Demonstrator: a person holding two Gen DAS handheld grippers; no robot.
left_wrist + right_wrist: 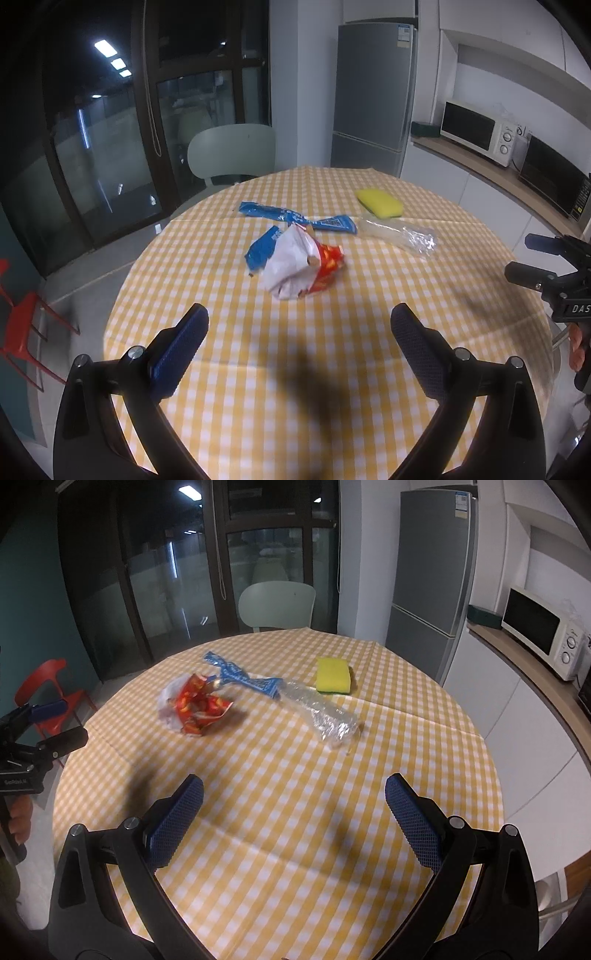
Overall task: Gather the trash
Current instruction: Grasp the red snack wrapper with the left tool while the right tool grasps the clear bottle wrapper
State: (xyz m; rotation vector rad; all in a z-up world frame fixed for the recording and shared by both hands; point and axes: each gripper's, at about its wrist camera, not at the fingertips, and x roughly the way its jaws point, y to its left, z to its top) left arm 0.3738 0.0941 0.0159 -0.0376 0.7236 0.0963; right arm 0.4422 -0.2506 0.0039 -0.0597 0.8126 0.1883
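Left gripper spread wide, empty, above the round table. Right gripper likewise spread, empty. Trash lies mid-table, well ahead of both: crumpled red-and-white wrapper, blue wrappers, clear plastic wrapper; yellow sponge beyond. Judged step: approach, nothing collected. Next: advance, straddle one wrapper, pinch low.

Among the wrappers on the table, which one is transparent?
The clear plastic wrapper, lying beside the yellow sponge. The others are coloured: long blue wrapper, red-and-white snack bag.
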